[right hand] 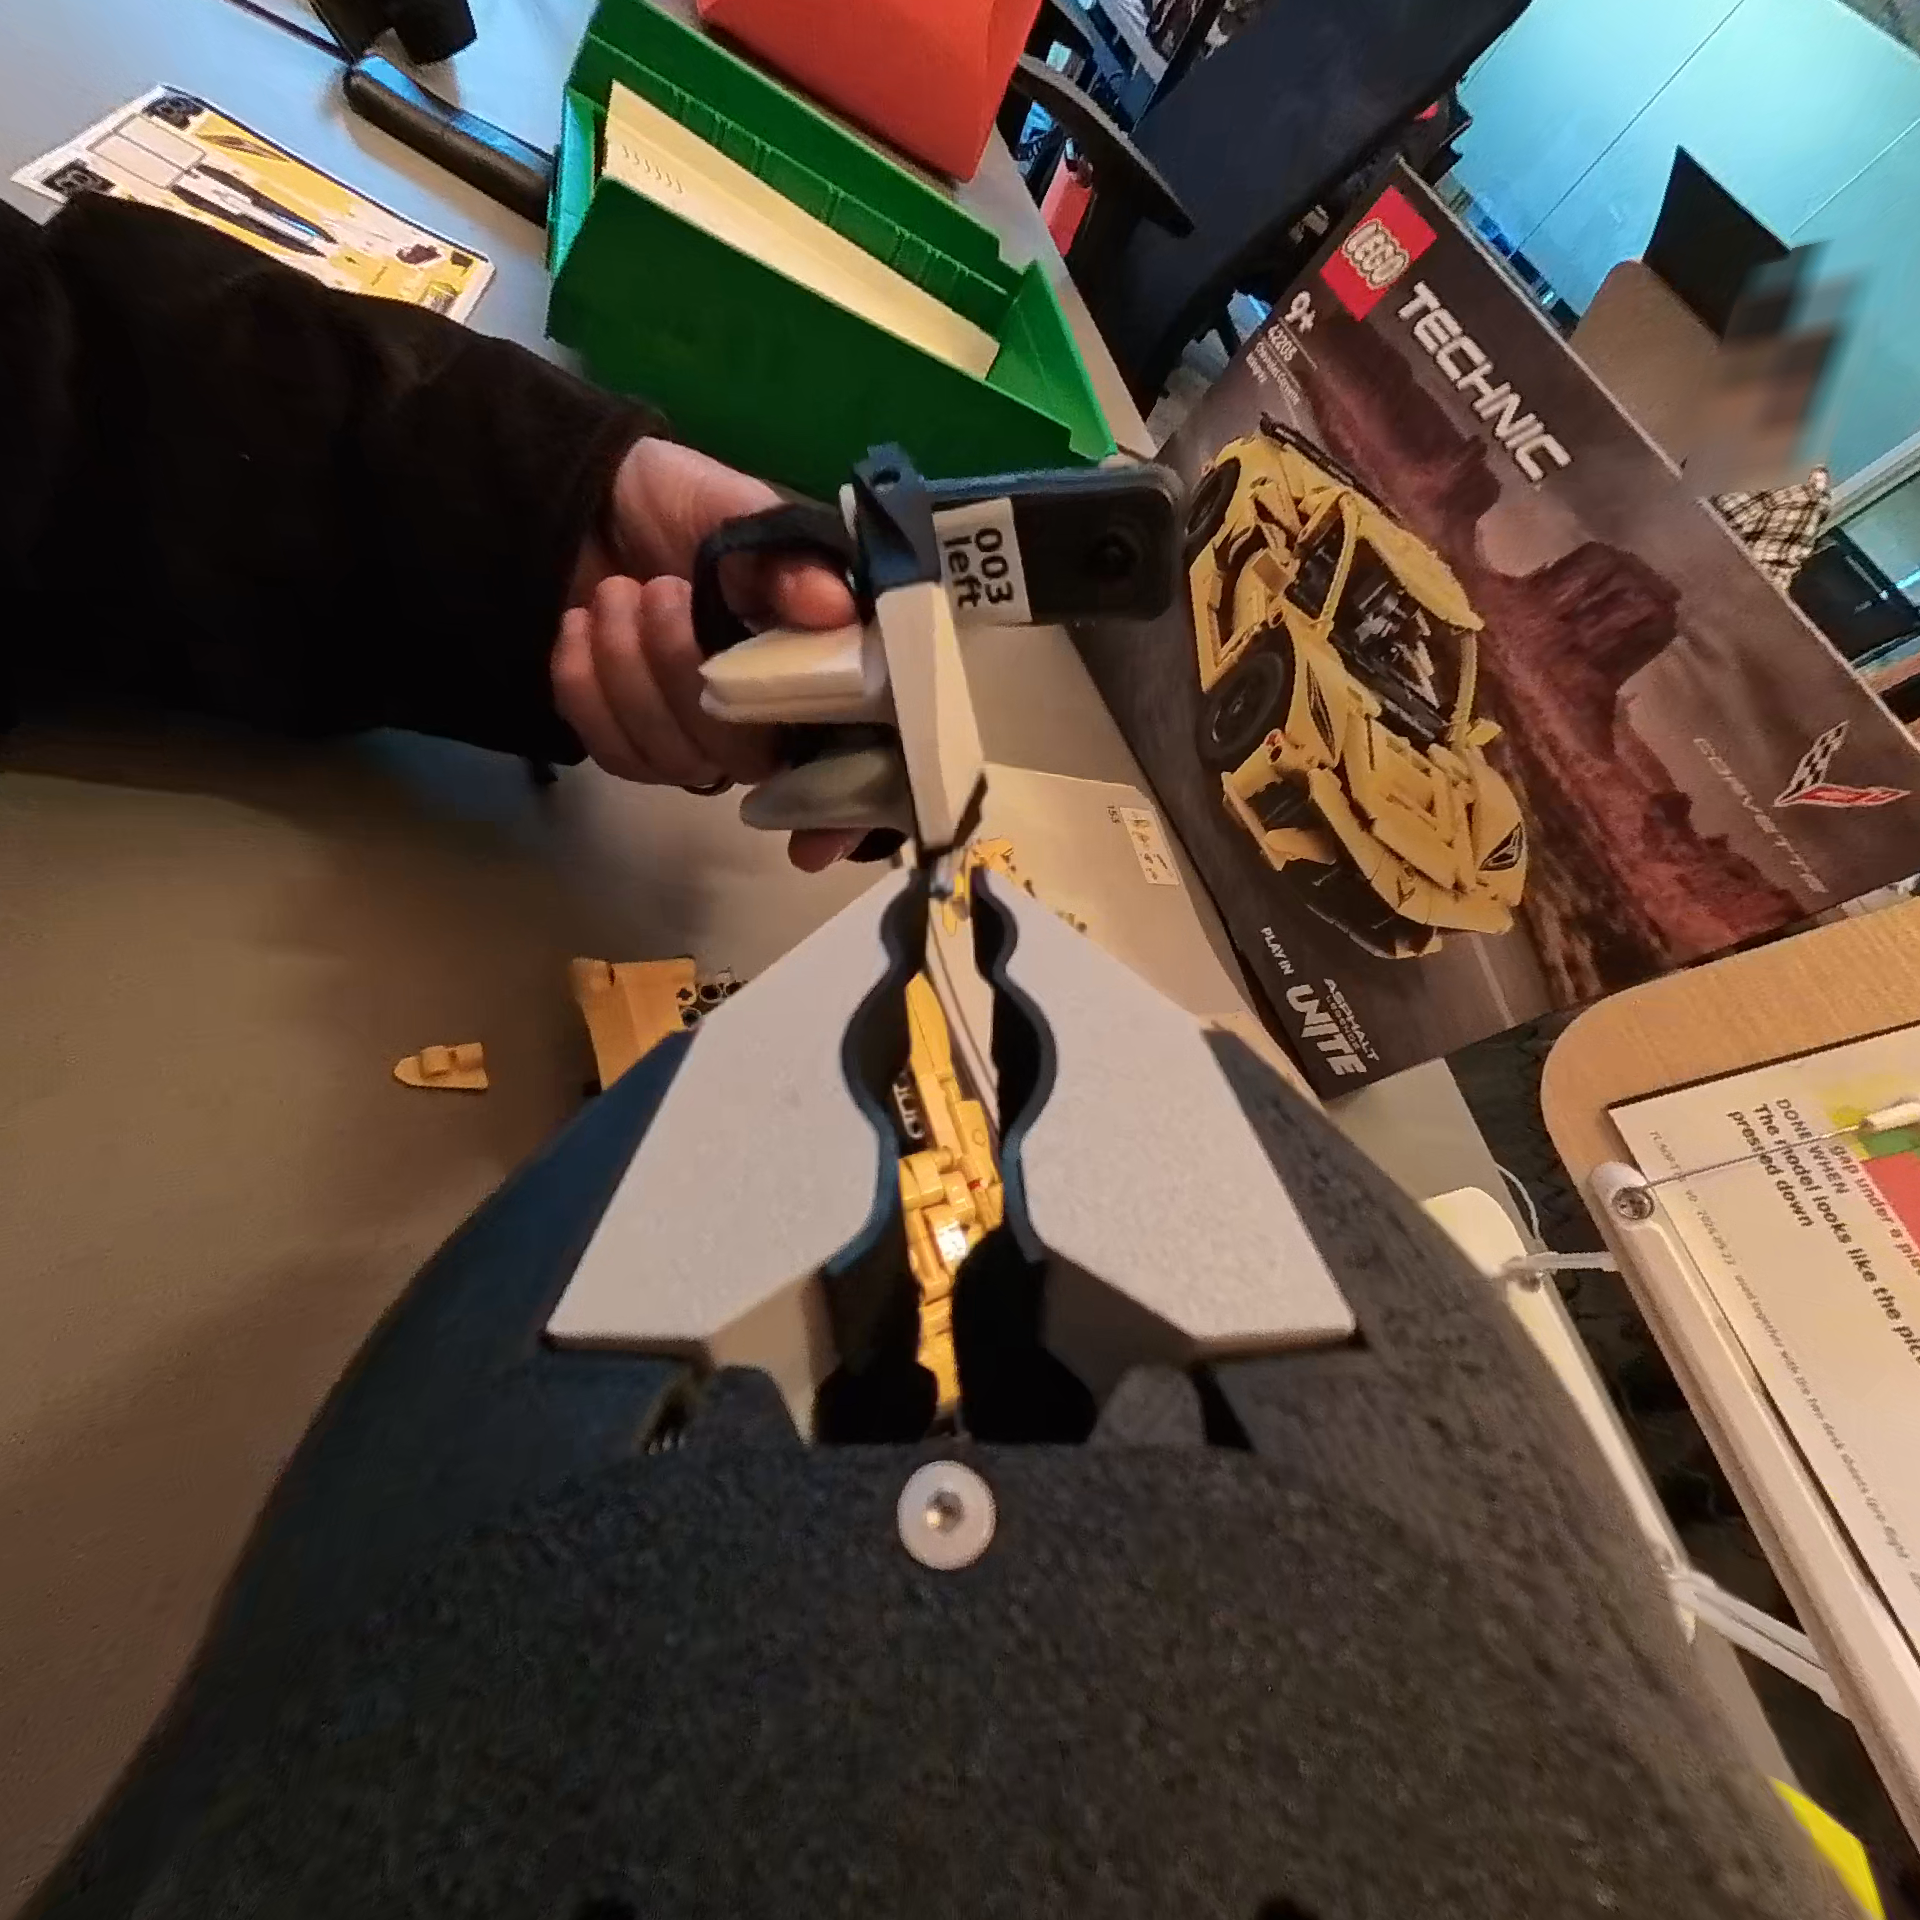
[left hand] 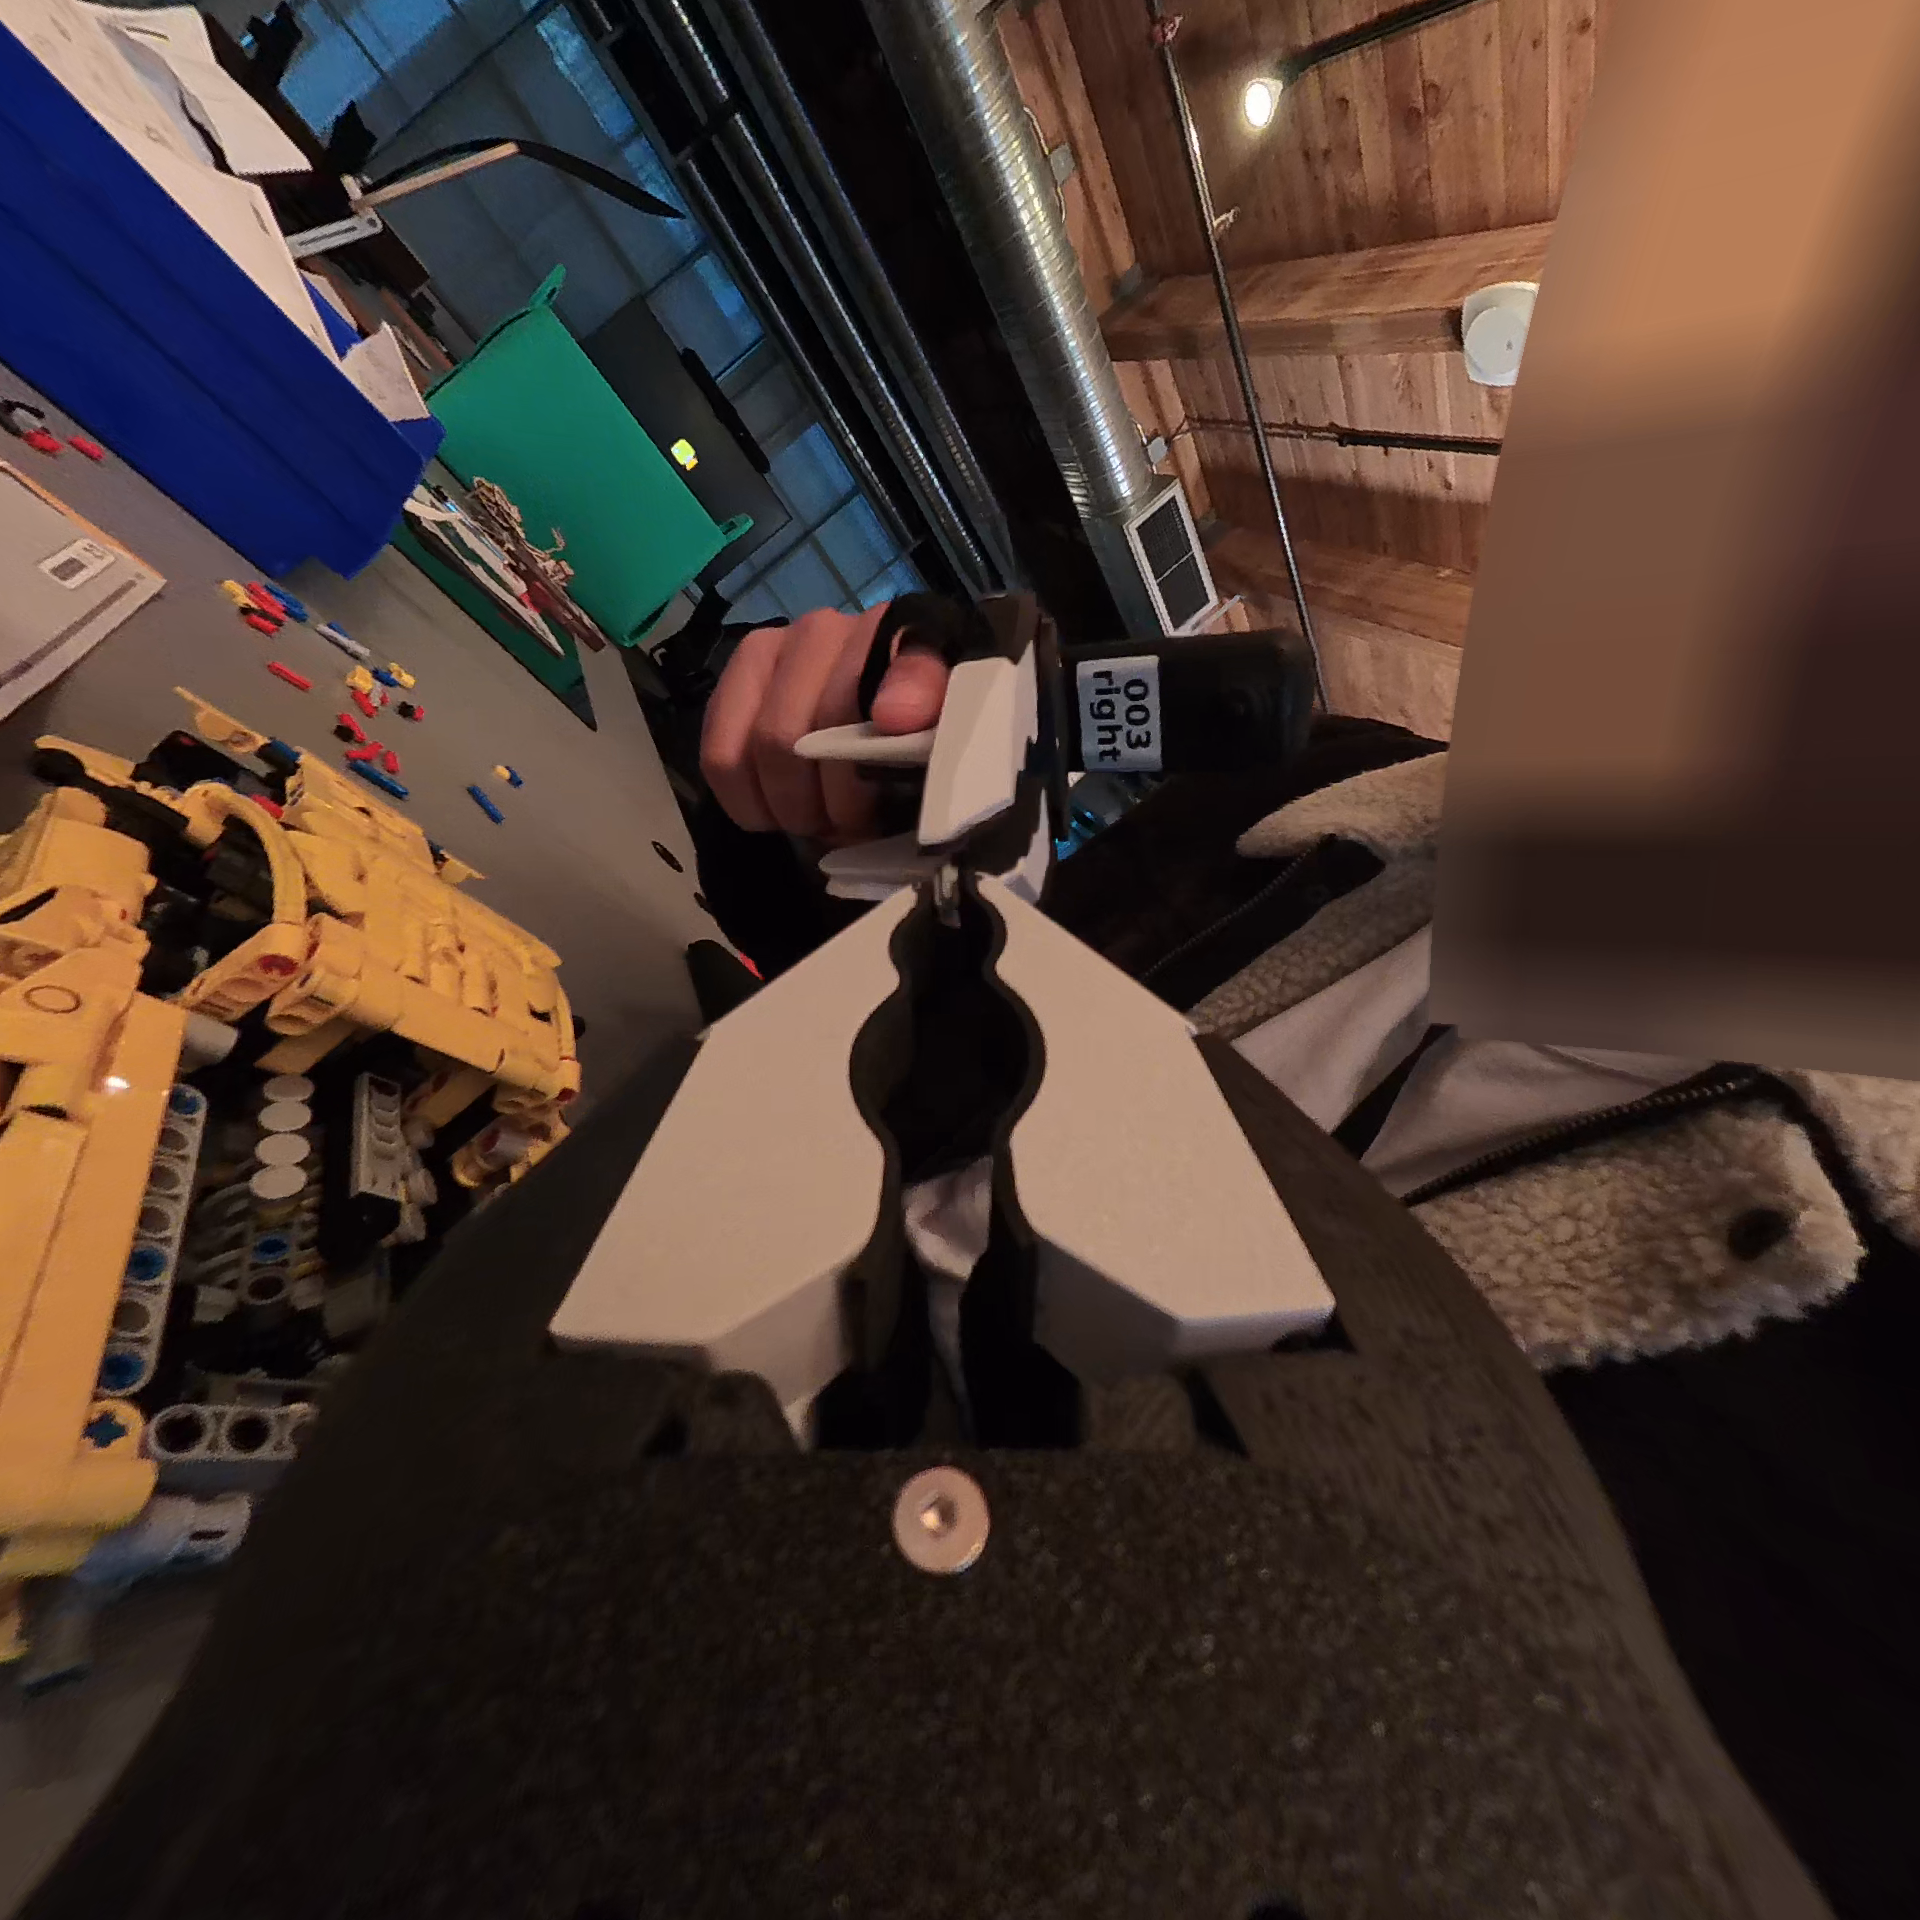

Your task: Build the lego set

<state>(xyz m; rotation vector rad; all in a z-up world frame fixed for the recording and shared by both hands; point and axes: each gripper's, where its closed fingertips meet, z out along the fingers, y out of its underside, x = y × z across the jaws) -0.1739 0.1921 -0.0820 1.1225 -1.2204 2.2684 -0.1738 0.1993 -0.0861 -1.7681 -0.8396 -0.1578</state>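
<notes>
My left gripper (left hand: 948, 902) and my right gripper (right hand: 940, 883) meet tip to tip in the air above the table. A small grey piece (left hand: 948, 896) is pinched where the tips meet, and it also shows in the right wrist view (right hand: 940, 885). Both grippers' jaws are closed at the tips. The right gripper shows in the left wrist view (left hand: 935, 868), held by a hand. The left gripper shows edge-on in the right wrist view (right hand: 935, 847). The partly built yellow car model (left hand: 260, 987) lies on the table to the left, and part of it shows behind my right fingers (right hand: 940, 1174).
Loose small red, blue and yellow pieces (left hand: 364, 707) lie beyond the model. Blue bin (left hand: 156, 343) and green bin (right hand: 779, 291) stand at the back. Two yellow parts (right hand: 442, 1067) lie on the table. The set's box (right hand: 1455, 675) and a wooden board with a sheet (right hand: 1766, 1195) stand at right. Left and right tips are no more than a few centimetres apart.
</notes>
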